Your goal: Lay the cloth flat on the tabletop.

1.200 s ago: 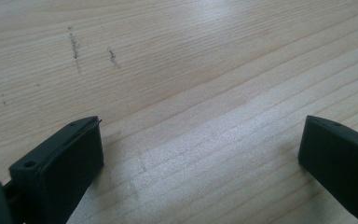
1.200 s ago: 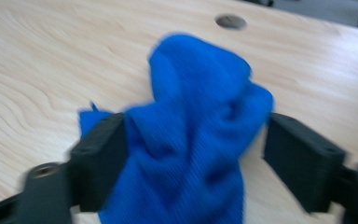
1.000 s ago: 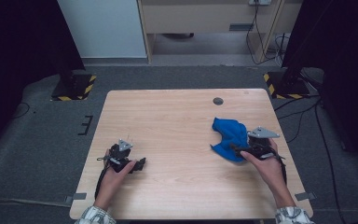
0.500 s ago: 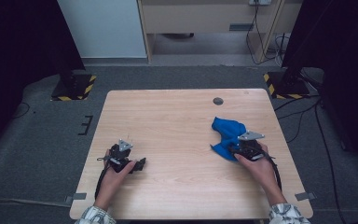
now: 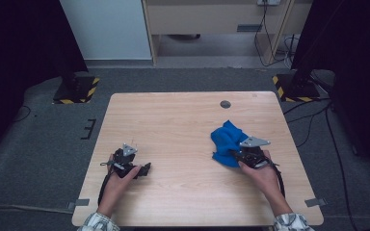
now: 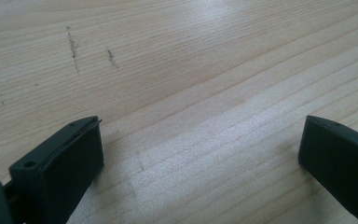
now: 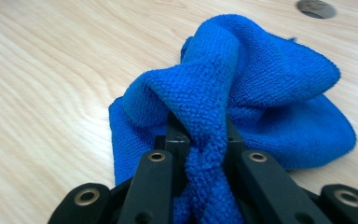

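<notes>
The cloth [image 7: 242,88] is bright blue and fluffy, with tiny soft loops all over it. It is bunched up into a lumpy heap, not spread flat. One thick fold stands up like a ridge and runs down between the two black jaws in the right gripper view. The rest of the cloth sags in soft folds and lies on the table behind that ridge.

In the high view the cloth [image 5: 225,142] sits on the right half of the wooden table [image 5: 173,125], well away from the edges. A small round dark hole [image 5: 225,104] in the table top is a bit farther back.

The right gripper [image 5: 238,155] touches the near side of the cloth. Its jaws have just been closing, and now they pinch the raised fold tight.

The left gripper [image 5: 146,168] rests on the left half of the table, far from the cloth. Its jaws [image 6: 200,154] stand wide apart, with bare wood between them.
</notes>
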Motion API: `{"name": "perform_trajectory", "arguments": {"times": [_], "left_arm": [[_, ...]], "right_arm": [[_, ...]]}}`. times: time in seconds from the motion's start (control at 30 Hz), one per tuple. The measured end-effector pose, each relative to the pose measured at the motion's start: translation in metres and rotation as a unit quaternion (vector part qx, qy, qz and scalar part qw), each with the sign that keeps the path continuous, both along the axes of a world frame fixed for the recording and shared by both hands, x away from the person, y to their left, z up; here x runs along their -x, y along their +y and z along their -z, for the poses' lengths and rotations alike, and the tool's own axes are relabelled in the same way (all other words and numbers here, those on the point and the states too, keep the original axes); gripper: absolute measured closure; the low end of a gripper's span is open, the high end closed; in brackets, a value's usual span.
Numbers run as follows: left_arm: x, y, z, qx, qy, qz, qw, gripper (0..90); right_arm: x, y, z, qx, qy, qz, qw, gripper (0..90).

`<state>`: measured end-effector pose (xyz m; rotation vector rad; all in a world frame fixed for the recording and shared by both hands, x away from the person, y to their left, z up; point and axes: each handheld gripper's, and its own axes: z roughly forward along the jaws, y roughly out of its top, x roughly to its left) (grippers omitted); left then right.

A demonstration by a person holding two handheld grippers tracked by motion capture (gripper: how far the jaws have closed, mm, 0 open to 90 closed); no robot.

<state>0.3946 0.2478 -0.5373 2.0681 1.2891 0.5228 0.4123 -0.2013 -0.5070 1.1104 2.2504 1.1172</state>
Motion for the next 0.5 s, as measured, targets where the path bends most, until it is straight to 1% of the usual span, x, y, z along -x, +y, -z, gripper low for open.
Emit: {"name": "perform_trajectory", "arguments": {"times": [0.23, 0.37, 0.5], "left_arm": [[0.000, 0.000, 0.000, 0.000, 0.000, 0.000, 1.0000, 0.0], [0.000, 0.000, 0.000, 0.000, 0.000, 0.000, 1.0000, 0.0], [0.000, 0.000, 0.000, 0.000, 0.000, 0.000, 1.0000, 0.0]], "right_arm": [[0.010, 0.029, -0.001, -0.015, 0.003, -0.037, 0.9992, 80.0], [0.016, 0.053, 0.001, -0.012, 0.007, -0.061, 0.9980, 79.8], [0.025, 0.079, 0.002, -0.008, 0.010, -0.087, 0.9961, 79.2]]}}
